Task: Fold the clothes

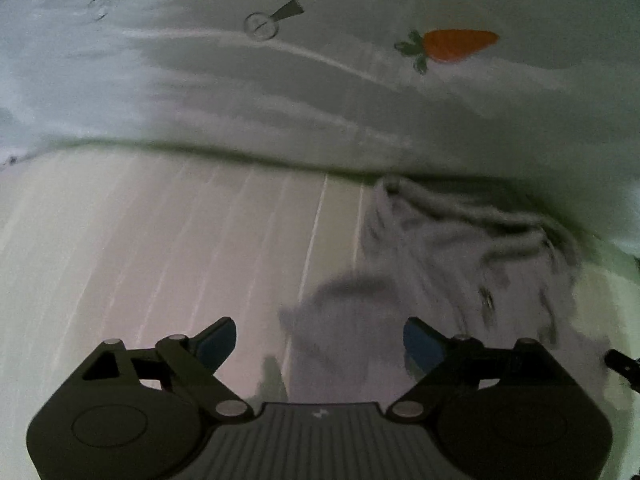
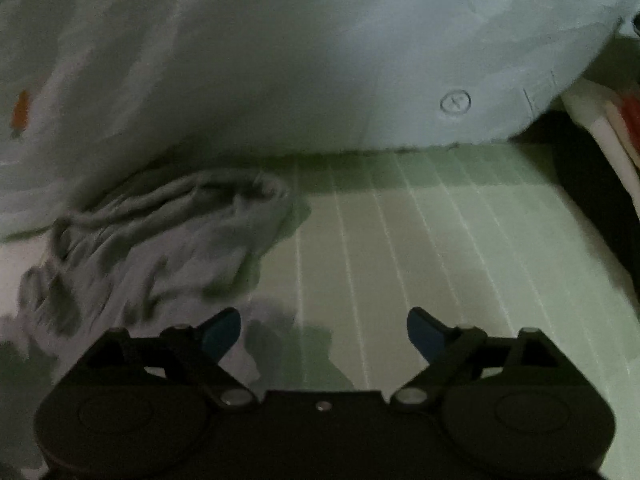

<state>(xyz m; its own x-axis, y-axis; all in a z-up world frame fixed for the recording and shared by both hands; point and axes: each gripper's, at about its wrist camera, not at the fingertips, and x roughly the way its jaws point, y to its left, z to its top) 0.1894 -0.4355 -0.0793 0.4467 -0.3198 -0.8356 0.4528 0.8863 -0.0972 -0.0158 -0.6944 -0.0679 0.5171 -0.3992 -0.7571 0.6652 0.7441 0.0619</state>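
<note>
A crumpled grey garment (image 1: 460, 264) lies on a pale striped bed surface (image 1: 160, 248), to the right in the left wrist view and to the left in the right wrist view (image 2: 152, 248). My left gripper (image 1: 320, 344) is open, its blue-padded fingers spread just short of the garment's near edge. My right gripper (image 2: 324, 336) is also open with nothing between its fingers, hovering over the striped surface (image 2: 440, 260) beside the garment's right edge. The scene is dim and the cloth is blurred.
A big white quilt (image 1: 320, 92) with a carrot print (image 1: 456, 45) rises right behind the garment, also across the right wrist view's top (image 2: 280, 60). Pale stacked items (image 2: 600, 128) and a dark gap sit past the bed's right edge.
</note>
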